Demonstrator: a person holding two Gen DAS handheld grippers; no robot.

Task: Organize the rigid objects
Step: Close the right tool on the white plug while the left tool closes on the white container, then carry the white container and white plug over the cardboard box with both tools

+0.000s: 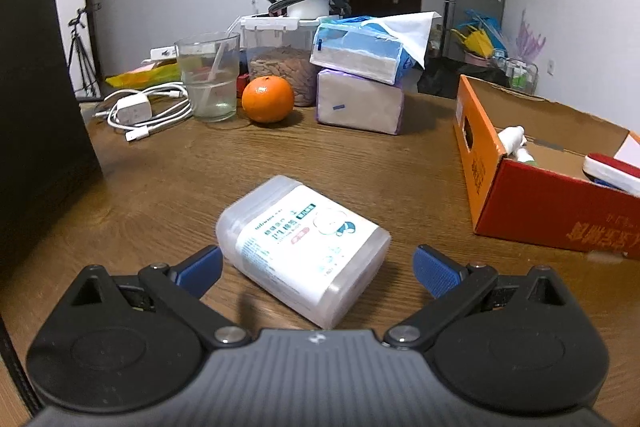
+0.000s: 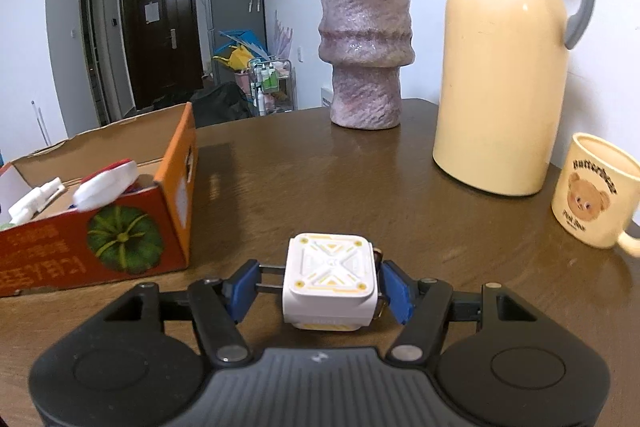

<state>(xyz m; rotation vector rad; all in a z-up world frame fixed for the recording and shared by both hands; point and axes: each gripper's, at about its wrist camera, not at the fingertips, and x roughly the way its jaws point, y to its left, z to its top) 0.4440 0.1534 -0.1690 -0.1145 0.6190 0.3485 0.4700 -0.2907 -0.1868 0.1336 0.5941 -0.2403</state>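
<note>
Two grippers sit in front of us, one in each wrist view. Our left gripper [image 1: 318, 269] has its jaws spread wide, and a translucent plastic box with a printed label [image 1: 304, 251] lies flat on the brown wooden desk [image 1: 168, 187] between the blue fingertips [image 1: 434, 271]. The right tip stands clear of the box; the left tip is just beside its near corner, and we cannot tell whether it touches.

Our right gripper [image 2: 320, 285] has its jaws closed on a small white cube with yellow trim [image 2: 330, 281], a blue pad on each side of it. We cannot tell whether the cube rests on the desk or is lifted just off it.

Farther out, an open orange cardboard box [image 2: 176, 183] with a pumpkin picture on its end stands on the desk, to the right in the left view and to the left in the right view. Inside it we see a white spray bottle [image 2: 34, 201] and a white and red item [image 2: 106, 183].

Beyond the left gripper we find an orange [image 1: 267, 99], a glass of water [image 1: 208, 75], a white charger with its cable [image 1: 138, 111] and two stacked tissue packs [image 1: 360, 83]. Beyond the right gripper stand a bear mug [image 2: 596, 191], a cream thermos jug [image 2: 506, 59] and a mottled pink vase [image 2: 366, 43] holding stems.
</note>
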